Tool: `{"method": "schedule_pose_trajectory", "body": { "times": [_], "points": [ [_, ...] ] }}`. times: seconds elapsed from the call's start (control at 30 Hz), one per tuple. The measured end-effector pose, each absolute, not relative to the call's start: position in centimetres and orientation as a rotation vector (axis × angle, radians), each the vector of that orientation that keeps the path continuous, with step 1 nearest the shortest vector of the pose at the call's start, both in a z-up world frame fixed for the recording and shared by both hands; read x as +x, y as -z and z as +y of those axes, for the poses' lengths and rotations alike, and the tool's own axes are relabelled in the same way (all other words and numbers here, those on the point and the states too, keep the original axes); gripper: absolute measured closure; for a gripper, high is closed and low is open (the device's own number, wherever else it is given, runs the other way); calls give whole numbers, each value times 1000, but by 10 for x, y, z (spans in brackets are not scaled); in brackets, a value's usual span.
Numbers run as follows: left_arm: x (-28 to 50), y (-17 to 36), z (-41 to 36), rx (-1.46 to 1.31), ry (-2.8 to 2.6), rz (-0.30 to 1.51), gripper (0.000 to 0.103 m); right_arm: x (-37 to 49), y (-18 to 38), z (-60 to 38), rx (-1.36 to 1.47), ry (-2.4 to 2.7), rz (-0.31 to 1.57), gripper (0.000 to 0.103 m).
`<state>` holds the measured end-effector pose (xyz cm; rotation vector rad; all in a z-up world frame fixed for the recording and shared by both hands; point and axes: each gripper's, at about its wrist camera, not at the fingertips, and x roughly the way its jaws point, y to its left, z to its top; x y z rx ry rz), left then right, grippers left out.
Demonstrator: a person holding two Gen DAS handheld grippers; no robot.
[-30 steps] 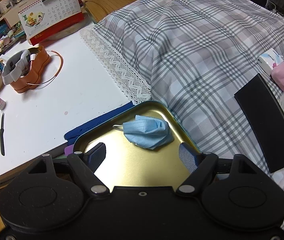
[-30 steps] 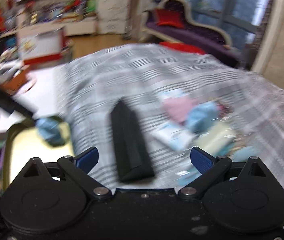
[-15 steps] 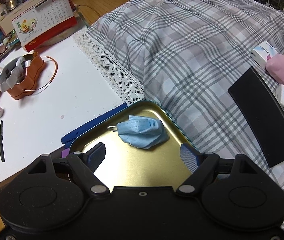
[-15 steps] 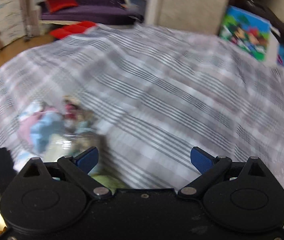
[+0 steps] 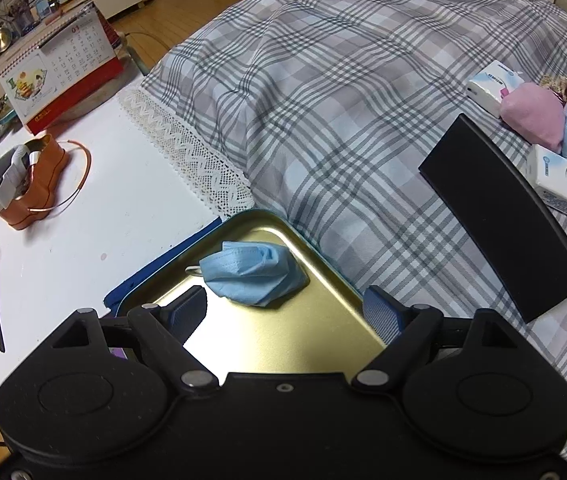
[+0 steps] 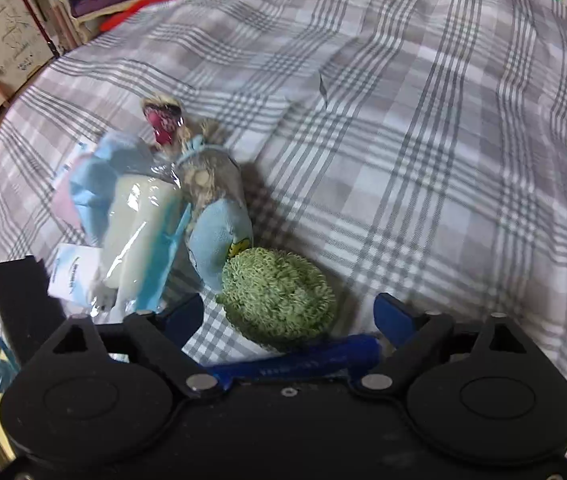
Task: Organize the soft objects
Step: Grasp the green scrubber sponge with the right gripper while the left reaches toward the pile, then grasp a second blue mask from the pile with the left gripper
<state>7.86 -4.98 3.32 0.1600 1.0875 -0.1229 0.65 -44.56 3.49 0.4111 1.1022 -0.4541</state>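
While the left gripper (image 5: 285,304) opens, empty, over the shallow gold metal tray (image 5: 335,276), a crumpled blue face mask (image 5: 253,272) lies near the tray's far rim; open plaid bedspread (image 5: 343,92) stretches beyond, a black curved panel (image 5: 499,216) to the right. Seen from the right wrist, the right gripper (image 6: 289,316) closes around, without touching, a fuzzy green ball (image 6: 279,292), soft packets (image 6: 139,232) crowding its left.
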Motion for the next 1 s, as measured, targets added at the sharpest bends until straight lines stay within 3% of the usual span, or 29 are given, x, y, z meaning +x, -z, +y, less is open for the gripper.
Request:
{"method": "schedule_pose_trajectory", "body": {
  "times": [0.13, 0.23, 0.3, 0.7, 1.0],
  "points": [
    [77, -39, -58, 175, 145, 1052, 21, 15, -18, -447, 393, 486, 1123, 19],
    [75, -44, -71, 209, 156, 1025, 21, 13, -19, -445, 352, 509, 1083, 38],
    [73, -48, -83, 243, 164, 1011, 21, 11, -23, -451, 394, 483, 1048, 41],
    [97, -87, -197, 294, 319, 964, 21, -12, -45, -479, 507, 519, 857, 42],
    [139, -85, -286, 257, 407, 1037, 21, -13, -38, -490, 537, 545, 851, 42]
  ]
}}
